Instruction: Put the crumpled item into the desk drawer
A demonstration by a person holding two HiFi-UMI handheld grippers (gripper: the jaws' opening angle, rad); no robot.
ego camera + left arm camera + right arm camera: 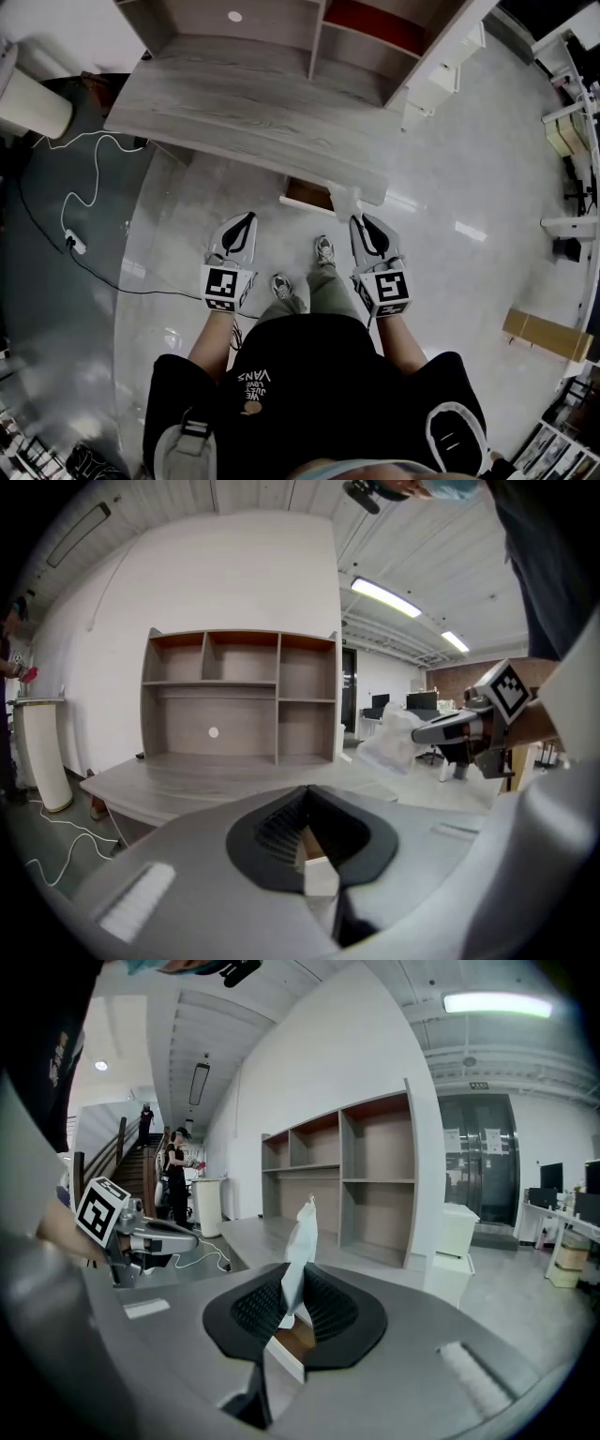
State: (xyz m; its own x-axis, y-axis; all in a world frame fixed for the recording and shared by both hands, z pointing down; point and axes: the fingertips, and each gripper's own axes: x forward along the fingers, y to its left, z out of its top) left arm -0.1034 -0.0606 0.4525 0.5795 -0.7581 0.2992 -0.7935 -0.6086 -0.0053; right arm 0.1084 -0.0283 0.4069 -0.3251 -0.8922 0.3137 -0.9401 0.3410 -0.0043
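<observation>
A crumpled white item (344, 201) sticks up from my right gripper (360, 221), which is shut on it; in the right gripper view the item (301, 1237) rises between the pads. My left gripper (247, 218) is shut with nothing in it and hangs level with the right one, in front of the grey wooden desk (234, 117). Under the desk's front edge a drawer (307, 194) stands pulled out, brown inside, just left of the held item. The left gripper view shows the right gripper (466, 727) with the item (397, 742).
A shelf unit (281, 28) sits on the desk's back. A white cable with a power strip (77, 245) lies on the floor at left, beside a white cylinder (33, 105). A white cabinet (441, 70) and a cardboard box (548, 335) stand at right.
</observation>
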